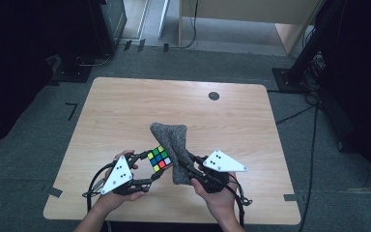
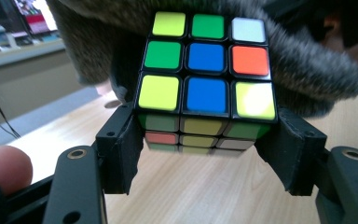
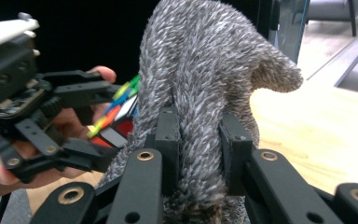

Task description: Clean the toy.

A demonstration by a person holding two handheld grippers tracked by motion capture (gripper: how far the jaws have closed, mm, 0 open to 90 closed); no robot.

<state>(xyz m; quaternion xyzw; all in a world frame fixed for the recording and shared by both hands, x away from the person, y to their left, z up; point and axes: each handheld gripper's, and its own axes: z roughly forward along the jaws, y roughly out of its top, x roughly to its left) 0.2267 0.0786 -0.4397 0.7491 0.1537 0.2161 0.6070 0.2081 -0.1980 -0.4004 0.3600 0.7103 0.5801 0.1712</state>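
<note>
High view: near the table's (image 1: 125, 96) front edge, the left gripper (image 1: 150, 169) clamps a puzzle cube (image 1: 159, 158) against a grey fuzzy cloth (image 1: 174, 145).
Left gripper view: both jaws squeeze the cube's sides above the wood.
Right gripper view: the right gripper (image 3: 198, 140) pinches the cloth.

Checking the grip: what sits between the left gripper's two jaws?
The puzzle cube, clamped between the left gripper's jaws above the table, with the grey cloth right behind it, in the left gripper view.

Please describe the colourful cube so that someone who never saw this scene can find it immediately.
Look at the near half of the wooden table, where two hands hold grippers. The puzzle cube sits clamped in the left gripper, beside a grey fuzzy cloth. It alone has bright squares.
</note>
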